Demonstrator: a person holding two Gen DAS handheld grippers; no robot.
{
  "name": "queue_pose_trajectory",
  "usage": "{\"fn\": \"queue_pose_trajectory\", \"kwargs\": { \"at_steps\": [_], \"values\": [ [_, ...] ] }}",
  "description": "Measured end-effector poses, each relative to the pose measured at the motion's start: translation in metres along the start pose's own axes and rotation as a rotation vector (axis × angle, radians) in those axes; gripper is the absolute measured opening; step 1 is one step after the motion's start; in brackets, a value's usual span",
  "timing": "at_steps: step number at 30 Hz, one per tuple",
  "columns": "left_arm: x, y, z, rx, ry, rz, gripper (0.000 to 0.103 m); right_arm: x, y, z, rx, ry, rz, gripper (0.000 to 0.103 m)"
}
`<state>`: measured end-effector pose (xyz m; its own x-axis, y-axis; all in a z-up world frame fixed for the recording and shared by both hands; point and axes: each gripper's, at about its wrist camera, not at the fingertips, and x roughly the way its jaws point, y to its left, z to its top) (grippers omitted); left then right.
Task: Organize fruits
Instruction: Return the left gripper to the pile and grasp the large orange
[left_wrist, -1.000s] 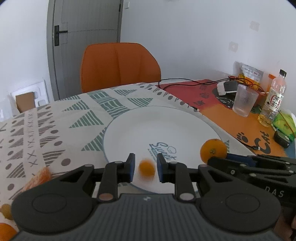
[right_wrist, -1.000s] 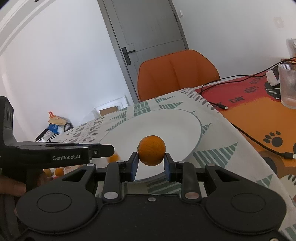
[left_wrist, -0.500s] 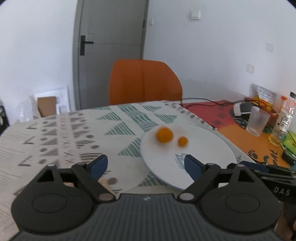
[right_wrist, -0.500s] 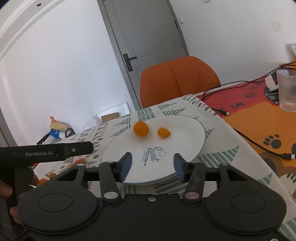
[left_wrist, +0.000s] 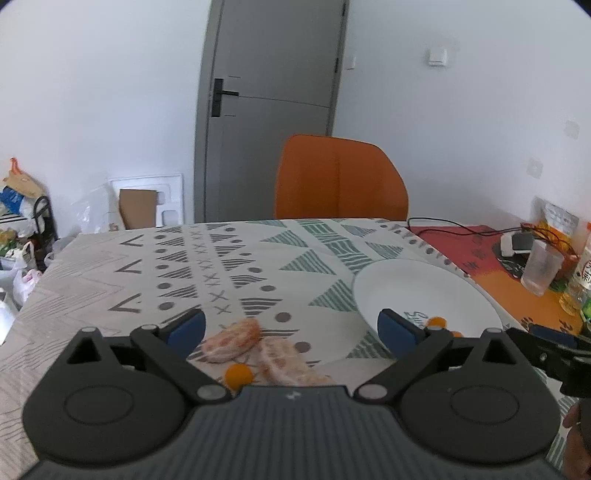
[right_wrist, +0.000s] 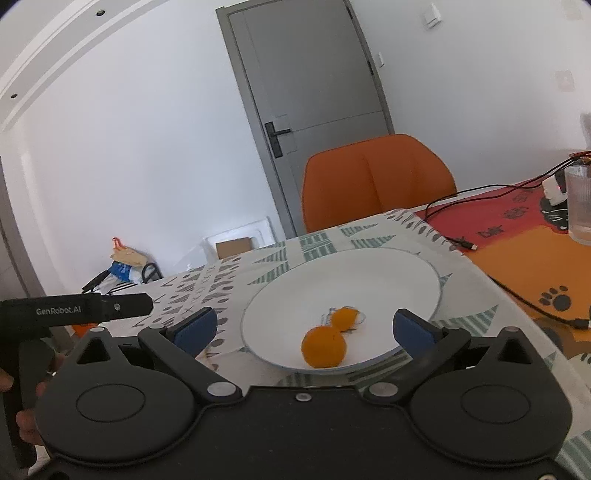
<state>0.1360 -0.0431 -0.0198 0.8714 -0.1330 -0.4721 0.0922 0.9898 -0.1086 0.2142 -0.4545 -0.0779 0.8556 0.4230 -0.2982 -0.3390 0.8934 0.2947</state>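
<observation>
My right gripper (right_wrist: 303, 329) hangs just before the white plate (right_wrist: 406, 280), its jaws opening wide. An orange (right_wrist: 324, 347) and a smaller orange fruit (right_wrist: 345, 319) lie on the plate between the fingers' lines, touched by neither pad. My left gripper (left_wrist: 291, 330) is left of the plate (left_wrist: 424, 291), jaws opening, nothing gripped. Under it on the patterned cloth lie two peeled orange pieces (left_wrist: 232, 339) and a small round orange fruit (left_wrist: 239, 373). Each gripper shows in the other's view: left gripper (right_wrist: 144, 306), right gripper (left_wrist: 532, 339).
An orange chair (left_wrist: 340, 177) stands behind the table. On the red and orange mat at the right are a ribbed glass (left_wrist: 541, 271), a bottle, packets and black cables (right_wrist: 458, 240). Another orange bit (right_wrist: 83, 328) lies by the left hand.
Both grippers opened and let go of their fruit; the orange and the small fruit now lie on the plate. My left gripper swung left, off the plate, over the peeled pieces.
</observation>
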Motion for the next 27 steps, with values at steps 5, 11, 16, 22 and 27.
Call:
{"fn": "queue_pose_trajectory", "kwargs": {
  "at_steps": [5,11,16,22,27],
  "values": [
    [-0.012,0.012,0.0,-0.016,-0.016,0.02,0.099,-0.003,0.01,0.0,-0.01,0.0,0.005,0.103],
    [-0.024,0.027,-0.001,-0.045,-0.026,0.046,0.099,-0.002,0.023,-0.004,-0.036,0.01,0.009,0.103],
    [-0.033,0.037,-0.004,-0.051,-0.029,0.065,0.099,0.0,0.03,-0.005,-0.046,0.023,0.031,0.103],
    [-0.036,0.054,-0.007,-0.074,-0.016,0.114,0.099,0.004,0.037,-0.008,-0.046,0.043,0.059,0.103],
    [-0.036,0.068,-0.015,-0.087,0.0,0.134,0.099,0.009,0.045,-0.012,-0.067,0.07,0.073,0.103]
  ]
}}
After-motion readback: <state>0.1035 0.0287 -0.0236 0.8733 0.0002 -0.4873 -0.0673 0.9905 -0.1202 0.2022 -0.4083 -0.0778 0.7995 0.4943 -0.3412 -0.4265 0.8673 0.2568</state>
